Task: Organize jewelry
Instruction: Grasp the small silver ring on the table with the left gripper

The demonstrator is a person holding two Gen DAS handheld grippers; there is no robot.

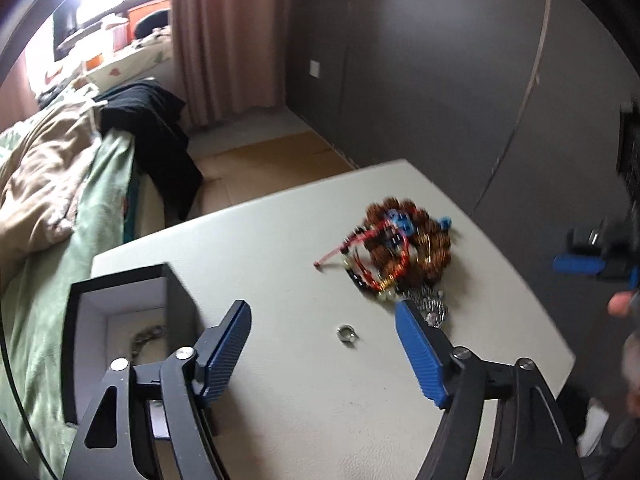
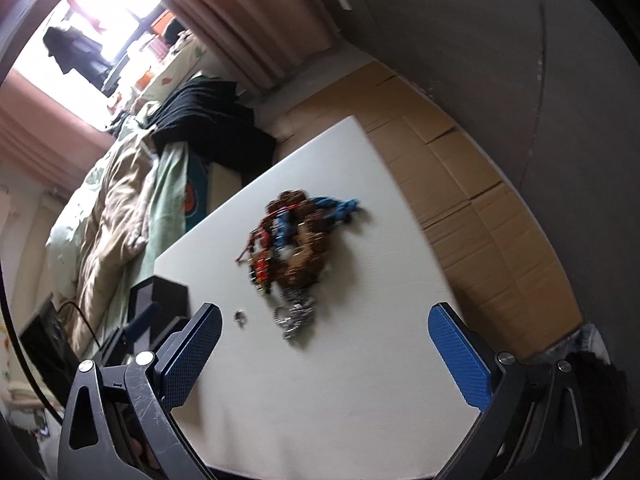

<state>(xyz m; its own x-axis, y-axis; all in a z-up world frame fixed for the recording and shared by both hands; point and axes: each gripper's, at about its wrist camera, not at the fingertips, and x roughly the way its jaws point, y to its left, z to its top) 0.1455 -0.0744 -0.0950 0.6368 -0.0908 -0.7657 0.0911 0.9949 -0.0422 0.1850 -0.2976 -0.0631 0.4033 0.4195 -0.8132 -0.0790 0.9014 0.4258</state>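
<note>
Left wrist: ring (image 1: 346,334) between open tool (image 1: 323,312) tips

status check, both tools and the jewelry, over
Left tool open, empty, over ring. Right tool open, empty. Jewelry pile tangled on table; chain in black box. Nothing blocking.

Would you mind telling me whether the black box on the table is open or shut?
Open: the black box has no lid on, its white lining shows, and a chain lies inside.
</note>
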